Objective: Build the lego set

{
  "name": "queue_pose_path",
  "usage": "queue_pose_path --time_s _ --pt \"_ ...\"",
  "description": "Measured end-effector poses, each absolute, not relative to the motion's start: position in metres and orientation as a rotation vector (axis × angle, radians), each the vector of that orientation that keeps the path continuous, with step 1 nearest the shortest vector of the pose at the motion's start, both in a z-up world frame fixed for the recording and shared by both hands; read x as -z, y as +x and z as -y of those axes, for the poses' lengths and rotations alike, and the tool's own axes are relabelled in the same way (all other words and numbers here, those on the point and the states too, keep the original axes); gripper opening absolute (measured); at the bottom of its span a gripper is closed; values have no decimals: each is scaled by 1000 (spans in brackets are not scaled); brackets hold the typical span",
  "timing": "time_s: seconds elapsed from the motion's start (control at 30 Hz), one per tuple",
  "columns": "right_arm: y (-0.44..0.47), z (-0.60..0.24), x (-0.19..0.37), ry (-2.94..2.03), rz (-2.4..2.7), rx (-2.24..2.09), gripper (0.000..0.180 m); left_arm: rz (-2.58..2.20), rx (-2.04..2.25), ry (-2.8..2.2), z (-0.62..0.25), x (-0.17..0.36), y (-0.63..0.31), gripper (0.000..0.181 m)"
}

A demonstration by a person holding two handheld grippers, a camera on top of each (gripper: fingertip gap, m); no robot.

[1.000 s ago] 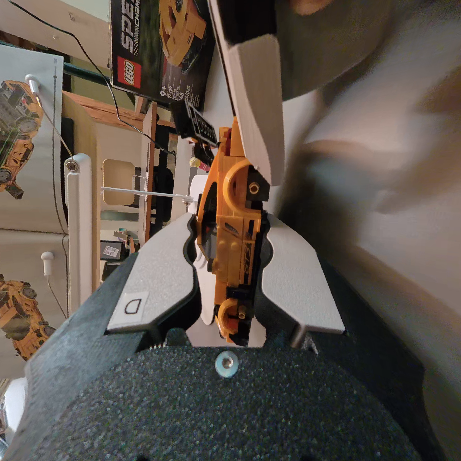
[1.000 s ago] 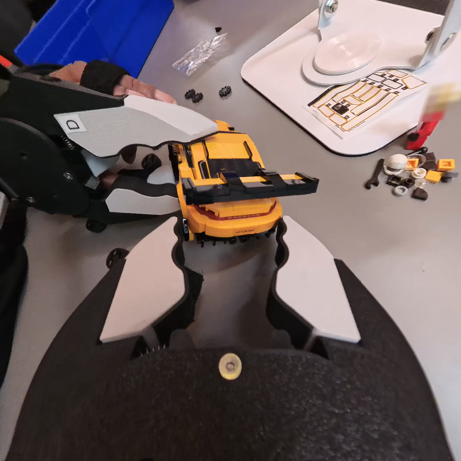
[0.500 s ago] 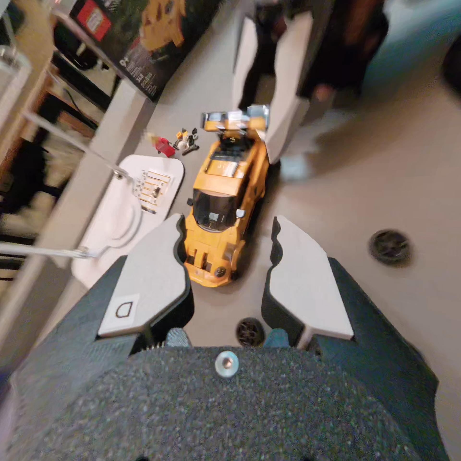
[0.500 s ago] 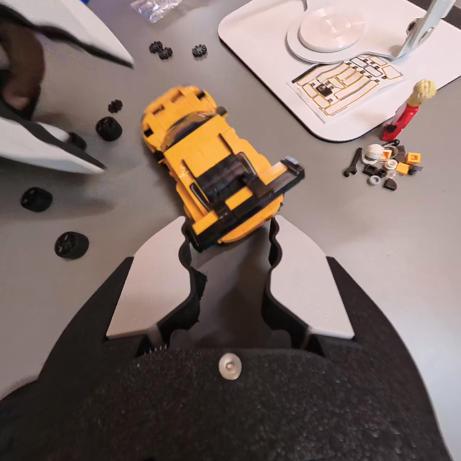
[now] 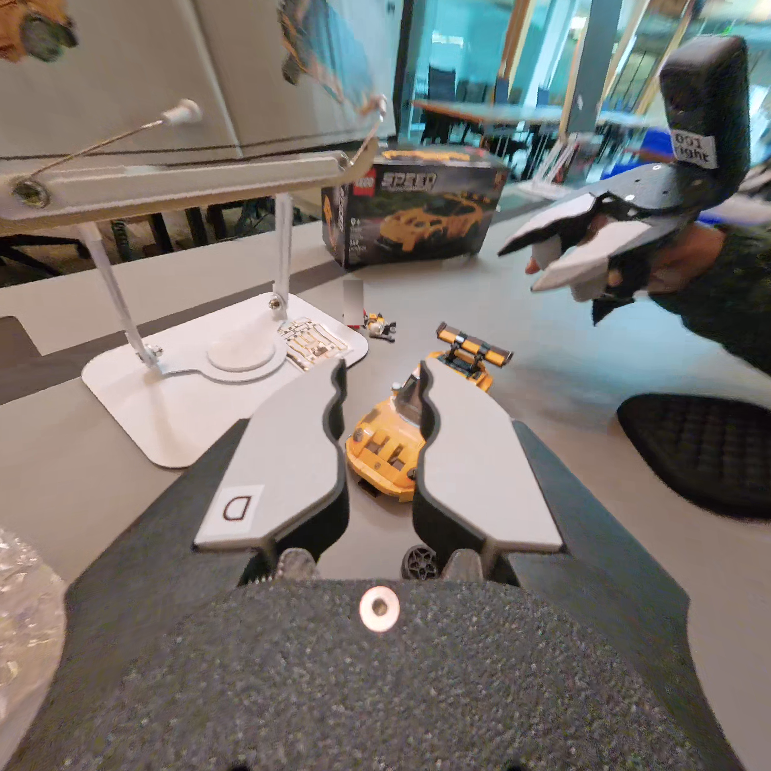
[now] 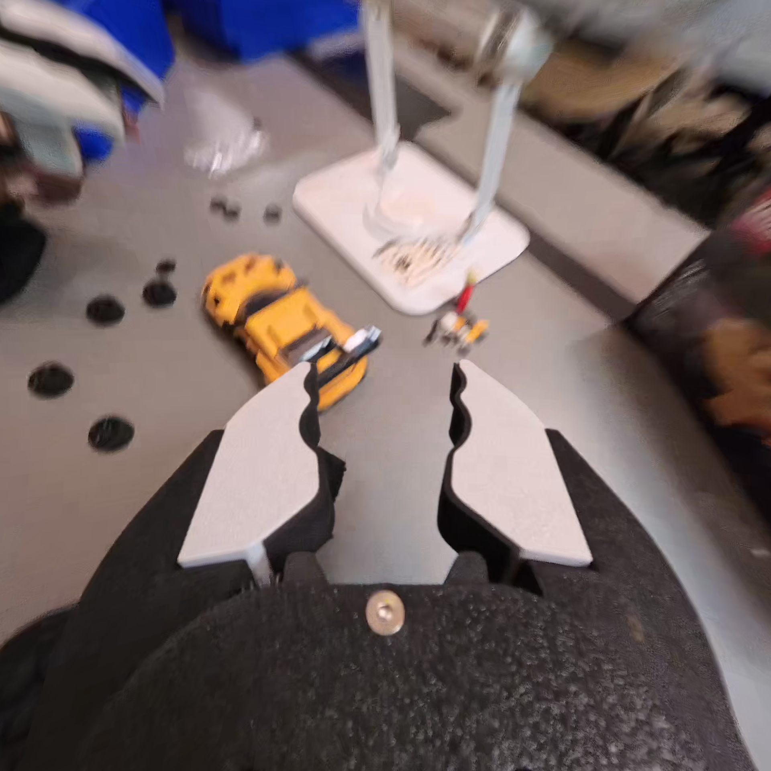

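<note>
Yellow lego car (image 5: 386, 448) resting free on the grey worktop (image 5: 542, 479).

Both tools are released and grasp nothing: the left tool (image 5: 381, 369) hovers over the car's nose, the right tool (image 6: 381, 367) sits behind its black-and-yellow rear wing (image 6: 344, 344). Loose black wheels (image 6: 110, 434) lie near the car, beside the white stand base (image 5: 167, 417).

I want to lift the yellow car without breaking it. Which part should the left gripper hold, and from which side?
Probably the car body across its flat sides, behind the nose, coming from the front where the left gripper already faces it. The rear wing stands up on thin supports, so avoid it.
</note>
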State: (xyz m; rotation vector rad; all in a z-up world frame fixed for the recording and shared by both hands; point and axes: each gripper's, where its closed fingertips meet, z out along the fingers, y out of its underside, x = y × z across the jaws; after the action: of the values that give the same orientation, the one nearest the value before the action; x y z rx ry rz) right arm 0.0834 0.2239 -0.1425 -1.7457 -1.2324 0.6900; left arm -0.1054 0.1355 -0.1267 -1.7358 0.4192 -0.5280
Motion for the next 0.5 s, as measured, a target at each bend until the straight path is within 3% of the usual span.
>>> queue_pose_path --time_s 0.2,0.37,0.43,0.5 --pt "46 -300 75 -1718 865 -797 50 -325 578 -1646 -148 102 -119 0" --pt "13 -350 58 -1776 521 -1077 28 -345 529 -1574 -154 75 -116 0" --pt "9 -360 56 -1778 442 -1139 7 -352 495 -1562 -157 70 -114 0" --pt "10 -362 57 -1780 397 -1180 7 -348 461 -1555 -160 67 -115 0"
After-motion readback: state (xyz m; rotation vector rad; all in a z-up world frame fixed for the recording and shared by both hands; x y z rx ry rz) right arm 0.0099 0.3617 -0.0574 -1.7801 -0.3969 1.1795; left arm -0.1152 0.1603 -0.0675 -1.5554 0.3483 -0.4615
